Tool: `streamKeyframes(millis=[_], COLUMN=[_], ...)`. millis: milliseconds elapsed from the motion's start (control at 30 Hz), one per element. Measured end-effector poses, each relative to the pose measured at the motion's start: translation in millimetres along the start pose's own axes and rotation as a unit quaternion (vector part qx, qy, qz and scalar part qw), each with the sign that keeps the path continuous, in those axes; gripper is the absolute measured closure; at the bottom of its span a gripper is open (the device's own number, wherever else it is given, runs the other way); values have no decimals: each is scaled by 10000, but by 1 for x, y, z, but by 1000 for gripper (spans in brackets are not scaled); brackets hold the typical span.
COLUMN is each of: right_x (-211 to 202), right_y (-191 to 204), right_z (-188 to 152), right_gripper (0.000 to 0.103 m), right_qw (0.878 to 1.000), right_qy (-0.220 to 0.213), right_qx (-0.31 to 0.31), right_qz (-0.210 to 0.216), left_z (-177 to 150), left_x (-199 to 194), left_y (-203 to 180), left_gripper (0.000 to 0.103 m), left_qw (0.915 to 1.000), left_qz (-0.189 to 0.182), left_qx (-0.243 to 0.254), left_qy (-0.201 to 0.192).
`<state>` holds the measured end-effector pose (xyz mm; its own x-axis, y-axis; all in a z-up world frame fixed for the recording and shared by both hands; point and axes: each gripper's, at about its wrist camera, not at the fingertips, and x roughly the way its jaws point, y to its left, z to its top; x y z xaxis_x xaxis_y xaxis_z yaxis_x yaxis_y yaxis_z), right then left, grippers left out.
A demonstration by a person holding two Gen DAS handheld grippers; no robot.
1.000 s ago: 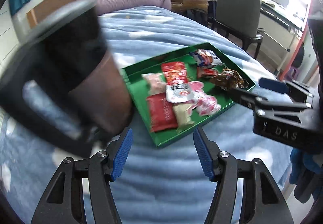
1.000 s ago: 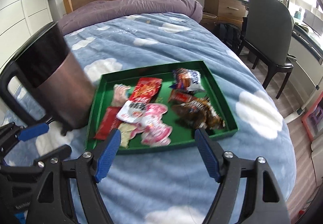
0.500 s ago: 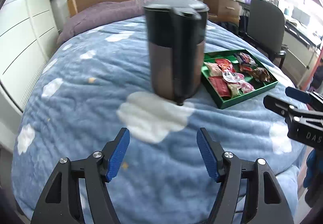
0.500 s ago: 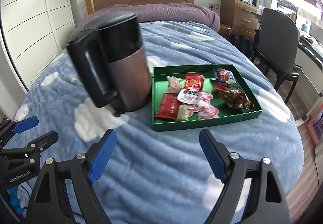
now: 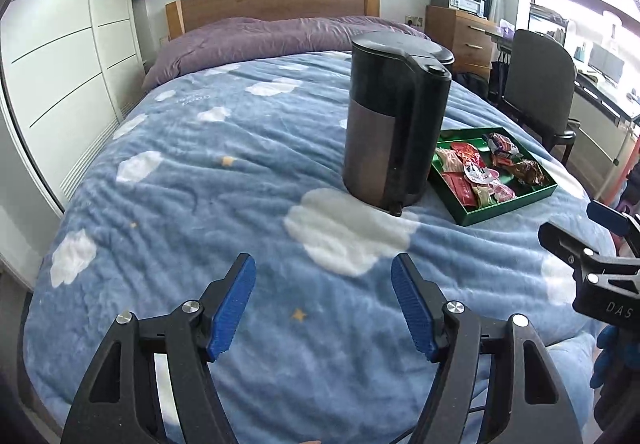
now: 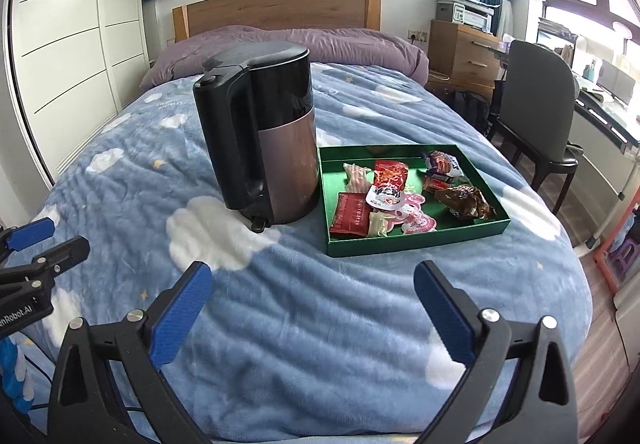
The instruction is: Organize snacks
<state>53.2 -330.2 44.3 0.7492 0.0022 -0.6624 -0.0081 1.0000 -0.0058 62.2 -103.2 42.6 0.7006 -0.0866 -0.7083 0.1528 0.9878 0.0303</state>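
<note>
The bed (image 6: 280, 324) carries everything. The kettle (image 6: 276, 140) stands upright just beside the green tray's (image 6: 420, 244) left edge. Snacks (image 6: 384, 196) lie loose inside the tray, unsorted. Left gripper (image 5: 324, 302) and right gripper (image 6: 312, 312) hang apart, empty, near the bed's foot edge.

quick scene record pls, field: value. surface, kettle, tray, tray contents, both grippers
surface: bed, blue cloud-print blanket
kettle: kettle upright on blanket, lid shut, handle facing the cameras, beside tray's left wall; contact unclear
tray: green tray flat on blanket, right of kettle
tray contents: loose snack packets, red, pink, brown and white, lying mixed
left gripper: left gripper open, nothing between the jaws, jaws were just opening, above blanket short of kettle
right gripper: right gripper wide open, nothing between the jaws, jaws were just opening, short of tray
</note>
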Motion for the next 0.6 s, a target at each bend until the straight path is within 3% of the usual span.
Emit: streamKeyframes(millis=[200, 300, 600], right_x=[-2, -3, -5], right_y=[0, -2, -12], right_z=[-7, -10, -15], right_gripper=[0, 0, 0], right_qw=[9999, 9999, 9996], right_qy=[-9, -3, 5], right_qx=[-28, -37, -1], right_qz=[-100, -154, -287], left_z=[-3, -5, -6], left_x=[-5, -9, -11], left_y=[6, 8, 8], left_gripper=[38, 22, 22], left_qw=[10000, 9998, 9997], left_qz=[-37, -103, -167], left_qx=[-59, -111, -90], left_qy=[-26, -109, -127])
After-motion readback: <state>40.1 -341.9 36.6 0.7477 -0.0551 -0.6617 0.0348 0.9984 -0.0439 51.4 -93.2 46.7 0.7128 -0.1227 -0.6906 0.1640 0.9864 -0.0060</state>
